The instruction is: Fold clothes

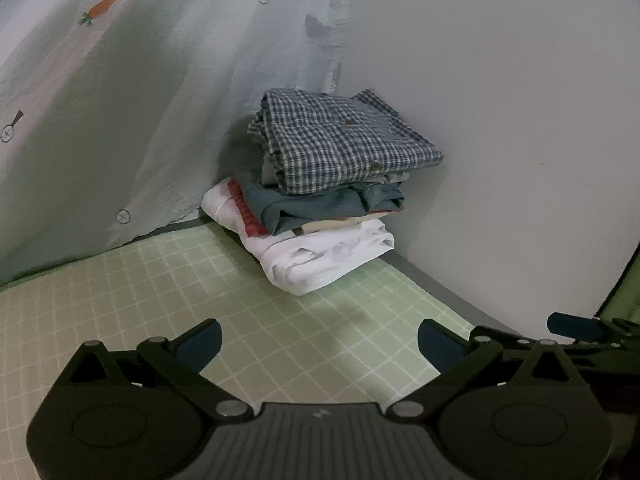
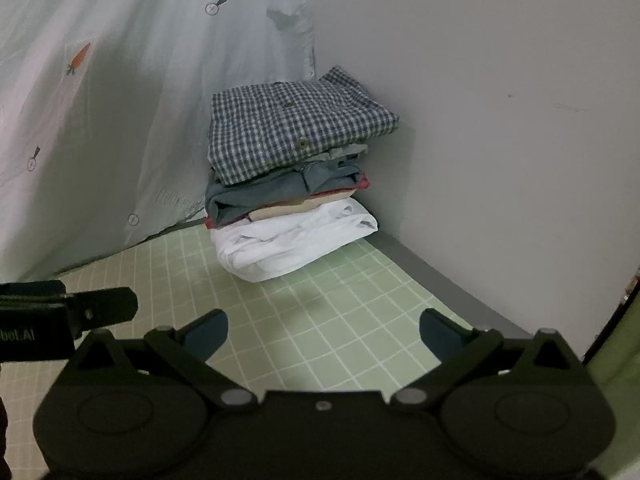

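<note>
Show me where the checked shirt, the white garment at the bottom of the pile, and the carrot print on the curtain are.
checked shirt (image 1: 340, 140), left wrist view, on its top face.
white garment (image 1: 320, 256), left wrist view, on its front fold.
carrot print (image 1: 103, 7), left wrist view, on the orange body.

Both wrist cameras sit low over the green grid-patterned mat (image 1: 168, 288) and look forward and slightly down into the same corner. Each shares the stack of folded clothes (image 1: 332, 184) topped by blue-and-white checked cloth, the pale printed curtain (image 1: 132, 100) on the left and the plain white wall (image 1: 520, 120) on the right. The right wrist view stands a little further right, with the left gripper (image 2: 96, 312) at its left edge.
</note>
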`<move>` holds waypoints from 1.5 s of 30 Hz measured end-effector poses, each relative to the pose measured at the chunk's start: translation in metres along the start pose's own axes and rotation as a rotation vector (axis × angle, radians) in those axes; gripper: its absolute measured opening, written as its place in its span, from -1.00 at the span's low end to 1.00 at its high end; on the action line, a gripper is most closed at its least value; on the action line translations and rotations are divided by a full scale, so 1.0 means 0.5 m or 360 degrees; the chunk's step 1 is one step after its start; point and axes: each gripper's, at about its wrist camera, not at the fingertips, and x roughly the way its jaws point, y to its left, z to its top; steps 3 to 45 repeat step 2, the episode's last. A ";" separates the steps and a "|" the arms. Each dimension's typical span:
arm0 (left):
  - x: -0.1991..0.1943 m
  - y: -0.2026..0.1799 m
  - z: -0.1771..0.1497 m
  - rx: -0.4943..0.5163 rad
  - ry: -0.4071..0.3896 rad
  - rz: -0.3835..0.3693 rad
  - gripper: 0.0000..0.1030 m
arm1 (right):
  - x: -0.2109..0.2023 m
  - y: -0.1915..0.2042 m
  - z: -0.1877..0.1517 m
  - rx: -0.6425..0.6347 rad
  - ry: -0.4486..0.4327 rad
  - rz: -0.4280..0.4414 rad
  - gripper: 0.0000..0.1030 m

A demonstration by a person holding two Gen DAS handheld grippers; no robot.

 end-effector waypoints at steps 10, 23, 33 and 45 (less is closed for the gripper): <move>-0.003 -0.001 0.000 0.0003 -0.0003 -0.0006 0.99 | -0.002 0.000 0.000 0.0003 -0.0004 -0.0002 1.00; -0.003 -0.001 0.000 0.0003 -0.0003 -0.0006 0.99 | -0.002 0.000 0.000 0.0003 -0.0004 -0.0002 1.00; -0.003 -0.001 0.000 0.0003 -0.0003 -0.0006 0.99 | -0.002 0.000 0.000 0.0003 -0.0004 -0.0002 1.00; -0.003 -0.001 0.000 0.0003 -0.0003 -0.0006 0.99 | -0.002 0.000 0.000 0.0003 -0.0004 -0.0002 1.00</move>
